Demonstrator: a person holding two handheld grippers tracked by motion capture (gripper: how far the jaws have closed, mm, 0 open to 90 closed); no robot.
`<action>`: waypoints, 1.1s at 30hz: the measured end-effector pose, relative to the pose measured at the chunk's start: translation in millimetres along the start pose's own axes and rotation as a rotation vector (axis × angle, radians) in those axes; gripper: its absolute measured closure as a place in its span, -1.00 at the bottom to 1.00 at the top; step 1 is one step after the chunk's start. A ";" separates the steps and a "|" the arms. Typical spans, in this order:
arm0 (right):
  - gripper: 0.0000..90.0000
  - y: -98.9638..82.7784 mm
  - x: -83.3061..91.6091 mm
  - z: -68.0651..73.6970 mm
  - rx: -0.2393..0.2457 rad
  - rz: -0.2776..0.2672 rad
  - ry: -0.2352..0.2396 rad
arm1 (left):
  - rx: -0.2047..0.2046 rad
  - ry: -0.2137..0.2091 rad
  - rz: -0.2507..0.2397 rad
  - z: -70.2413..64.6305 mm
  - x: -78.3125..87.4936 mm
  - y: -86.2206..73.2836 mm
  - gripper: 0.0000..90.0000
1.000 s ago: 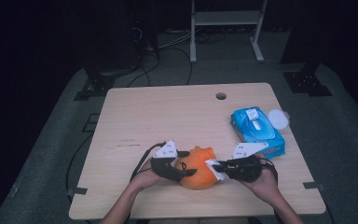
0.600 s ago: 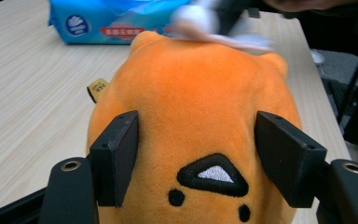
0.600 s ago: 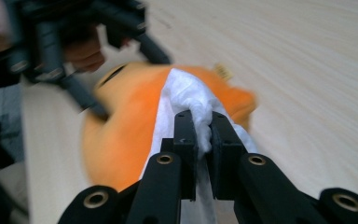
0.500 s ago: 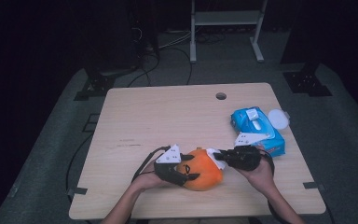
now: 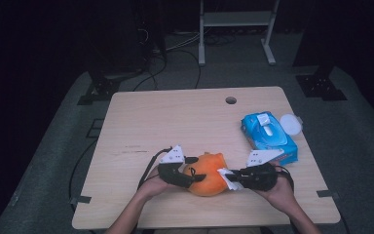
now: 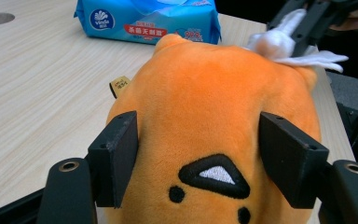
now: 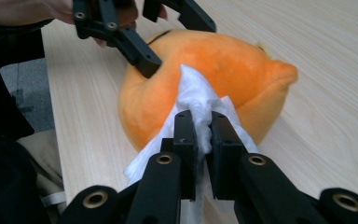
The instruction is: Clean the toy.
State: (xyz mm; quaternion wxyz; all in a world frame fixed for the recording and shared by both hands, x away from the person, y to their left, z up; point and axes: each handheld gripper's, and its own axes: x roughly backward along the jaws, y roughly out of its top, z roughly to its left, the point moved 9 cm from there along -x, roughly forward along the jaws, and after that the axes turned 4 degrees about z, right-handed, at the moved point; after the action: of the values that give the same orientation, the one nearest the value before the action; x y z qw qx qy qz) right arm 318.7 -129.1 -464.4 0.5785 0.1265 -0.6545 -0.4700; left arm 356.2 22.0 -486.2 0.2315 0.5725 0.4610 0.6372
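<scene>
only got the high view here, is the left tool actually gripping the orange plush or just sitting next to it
Observer: Gripping it. In the left gripper view the left tool has a pad pressed into each side of the orange plush toy.
Operator: and whats the white thing in the right tool
Observer: A crumpled white wipe. The right gripper view shows the right tool shut on it, the wipe's tip touching the plush.
Operator: which way is the plush facing
Observer: Toward the left tool: the left gripper view shows a stitched black triangle and dots on the near side, between its pads.
</scene>
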 end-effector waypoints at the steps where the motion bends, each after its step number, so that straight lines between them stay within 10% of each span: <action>1: 0.82 1.7 -1.1 2.0 0.008 0.002 0.002 | 0.003 0.004 0.000 -0.1 -0.5 0.1 -0.32; 14: 0.82 1.1 -1.1 -11.8 -0.016 -0.006 -0.043 | -0.070 0.010 0.009 -8.4 0.5 5.2 -0.51; 22: 0.82 9.8 -4.5 6.2 0.049 -0.001 -0.024 | -0.032 0.063 0.009 -3.3 -3.3 7.1 -0.44; 33: 0.82 10.1 -4.0 1.4 0.042 -0.006 -0.057 | -0.042 0.024 0.023 -9.9 -4.4 8.9 -0.46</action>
State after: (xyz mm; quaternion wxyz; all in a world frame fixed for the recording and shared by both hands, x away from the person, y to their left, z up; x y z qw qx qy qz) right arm 322.4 -120.3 -459.1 0.5553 0.1270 -0.6800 -0.4616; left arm 349.9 11.1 -480.1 0.2304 0.5651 0.4436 0.6563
